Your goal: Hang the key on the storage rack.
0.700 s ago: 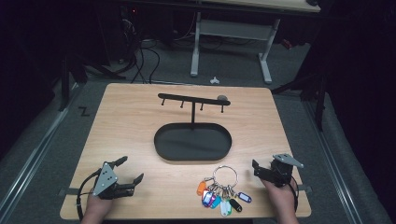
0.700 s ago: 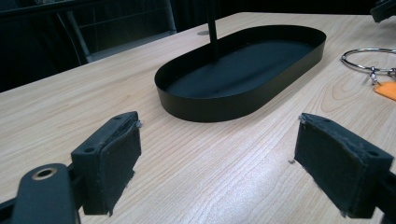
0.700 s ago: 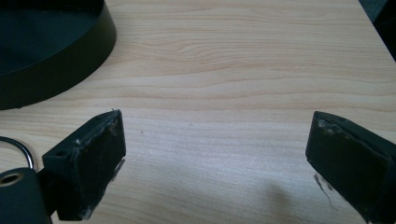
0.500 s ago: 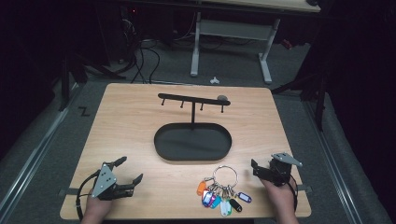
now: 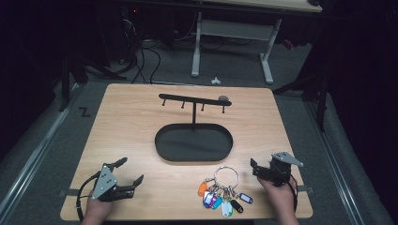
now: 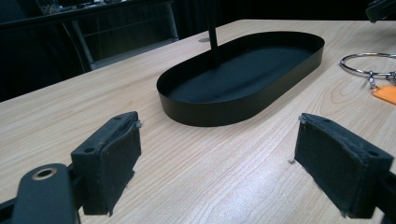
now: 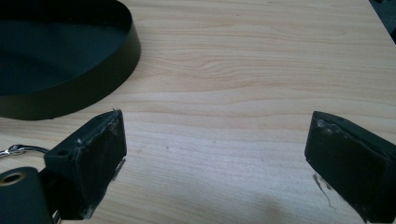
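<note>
A key ring with several coloured tags lies on the wooden table near its front edge. Behind it stands a black oval tray carrying a post with a hook bar. My left gripper rests at the front left, open, with bare wood between its pads; it looks toward the tray and the ring. To the right of the keys my right gripper stands open and holds nothing. Between its pads is bare table, with the tray wall to the upper left.
The table ends close behind both hands at the front. Beyond its far edge are a white desk frame and cables on the floor. An orange tag lies by the ring.
</note>
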A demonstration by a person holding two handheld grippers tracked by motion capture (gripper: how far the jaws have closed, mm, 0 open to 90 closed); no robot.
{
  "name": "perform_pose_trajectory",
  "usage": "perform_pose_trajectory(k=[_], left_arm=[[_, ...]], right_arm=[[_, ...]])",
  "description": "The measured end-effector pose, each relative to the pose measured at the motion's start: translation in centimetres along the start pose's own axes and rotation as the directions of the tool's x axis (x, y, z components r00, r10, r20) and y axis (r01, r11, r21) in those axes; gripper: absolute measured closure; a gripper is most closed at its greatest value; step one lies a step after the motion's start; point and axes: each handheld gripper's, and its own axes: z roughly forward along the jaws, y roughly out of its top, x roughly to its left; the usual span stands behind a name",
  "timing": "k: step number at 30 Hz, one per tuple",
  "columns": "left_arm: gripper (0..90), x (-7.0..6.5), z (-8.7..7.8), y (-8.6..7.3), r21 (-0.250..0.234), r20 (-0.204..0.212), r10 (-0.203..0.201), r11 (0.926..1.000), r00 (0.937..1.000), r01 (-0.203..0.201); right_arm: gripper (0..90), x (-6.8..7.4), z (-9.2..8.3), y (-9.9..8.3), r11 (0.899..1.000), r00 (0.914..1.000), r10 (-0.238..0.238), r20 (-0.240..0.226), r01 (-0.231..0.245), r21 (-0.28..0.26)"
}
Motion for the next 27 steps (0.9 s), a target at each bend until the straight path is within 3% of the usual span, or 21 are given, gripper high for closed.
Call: perform_pose_trajectory(k=[4,10,13,15,23,27], left_arm=[[15.0,0.0,0.0,0.0,0.002,0.001,-0.001,1.0,1.0,0.001],[15.0,0.0,-0.1,0.0,-0.001,0.0,-0.002,1.0,1.0,0.002],[15.0,0.0,-0.2,0.0,0.0,0.009,-0.012,0.9999,0.9999,0.012],[15.0,0.0,-0.2,0.0,-0.005,0.009,-0.014,0.9999,0.9999,0.014],[15.0,0.6,-0.3,0.1,-0.01,0.005,-0.063,0.9979,0.998,0.063],[15.0,0.8,-0.5,0.1,-0.026,0.015,-0.064,0.9976,0.9978,0.064]], right_arm=[[15.0,1.1,0.0,0.4,1.0,0.9996,-0.026,-0.012,0.026,-0.011],[14.7,2.6,-0.2,1.0,0.997,0.9952,-0.072,-0.067,0.07,-0.021],[14.8,2.9,-0.5,1.4,0.997,0.994,-0.073,-0.082,0.072,-0.017],[14.8,3.0,-0.6,1.6,0.997,0.9897,-0.083,-0.117,0.083,0.003],[14.7,3.8,-0.5,2.0,0.985,0.9803,-0.127,-0.151,0.142,0.093],[15.2,4.5,-0.2,1.9,0.966,0.9737,-0.184,-0.135,0.204,0.159]])
